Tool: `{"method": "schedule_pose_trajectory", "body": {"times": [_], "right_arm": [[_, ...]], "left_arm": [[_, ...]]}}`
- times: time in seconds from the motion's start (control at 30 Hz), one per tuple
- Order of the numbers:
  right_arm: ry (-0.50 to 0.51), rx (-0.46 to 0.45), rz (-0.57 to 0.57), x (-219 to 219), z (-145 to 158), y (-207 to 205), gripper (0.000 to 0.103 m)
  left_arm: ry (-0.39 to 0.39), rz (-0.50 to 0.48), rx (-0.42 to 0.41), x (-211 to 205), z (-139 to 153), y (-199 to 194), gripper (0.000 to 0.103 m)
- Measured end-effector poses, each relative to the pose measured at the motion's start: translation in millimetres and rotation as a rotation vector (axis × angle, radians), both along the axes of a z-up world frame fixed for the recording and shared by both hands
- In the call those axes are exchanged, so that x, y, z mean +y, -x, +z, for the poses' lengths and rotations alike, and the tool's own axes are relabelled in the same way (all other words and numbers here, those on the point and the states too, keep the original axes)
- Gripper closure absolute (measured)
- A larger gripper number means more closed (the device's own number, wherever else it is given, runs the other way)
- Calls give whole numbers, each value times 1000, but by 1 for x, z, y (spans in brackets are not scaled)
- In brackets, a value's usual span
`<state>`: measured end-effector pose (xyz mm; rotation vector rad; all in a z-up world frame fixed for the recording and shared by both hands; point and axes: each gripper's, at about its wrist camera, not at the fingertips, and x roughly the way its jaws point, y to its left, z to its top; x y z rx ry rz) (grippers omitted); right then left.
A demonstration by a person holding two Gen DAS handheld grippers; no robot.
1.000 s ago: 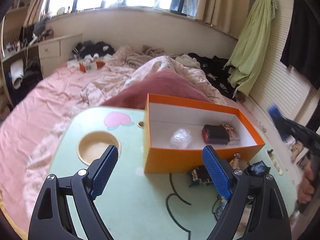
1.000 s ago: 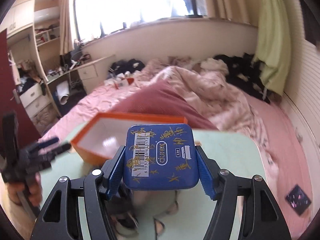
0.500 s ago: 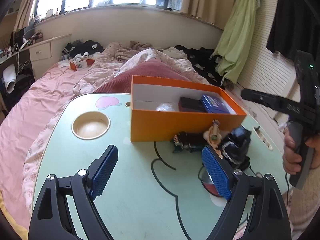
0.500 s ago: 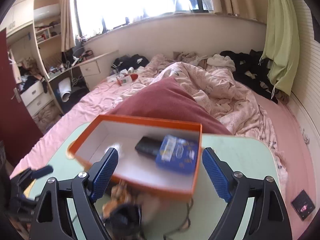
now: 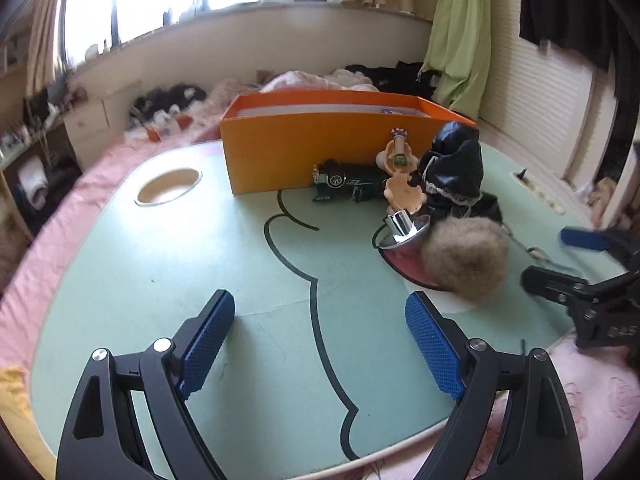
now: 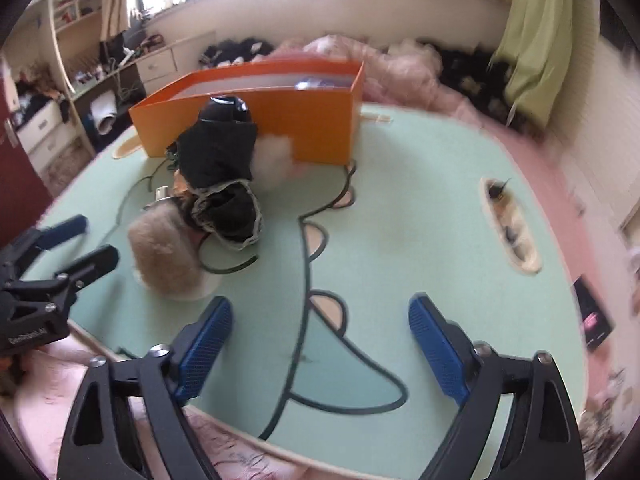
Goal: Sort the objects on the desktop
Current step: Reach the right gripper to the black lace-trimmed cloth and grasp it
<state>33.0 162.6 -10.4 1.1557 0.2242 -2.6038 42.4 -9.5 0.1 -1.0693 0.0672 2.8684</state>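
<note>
Right tool (image 6: 320, 344) opening, empty, over bare table (image 6: 420, 220) edge.

Left gripper (image 5: 320, 344): matte black angular frame with triangular cut-outs, two fingers (image 5: 206, 344) faced with blue cross-hatched textured pads. Silver round screw heads at the finger pivots. Right gripper (image 6: 320, 350): same build, black frame, blue textured pads, silver screws. White lettering shows on the black body of each gripper seen from the other's camera; blurred, only partly legible.
</note>
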Motion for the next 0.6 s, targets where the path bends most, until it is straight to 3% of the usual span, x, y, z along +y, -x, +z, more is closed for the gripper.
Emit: {"method": "schedule_pose_trajectory", "body": {"times": [0.13,0.23,0.6], "right_arm": [[40,-15,36,1,-6,5,0],[46,0,55,2,-7,5,0],[48,21,46,2,-4,9,0]], "left_arm": [[-12,-17,0,0,0,2,10],[-18,4,-2,-5,0,4,0],[-16,5,0,-6,-1,3,0]]}}
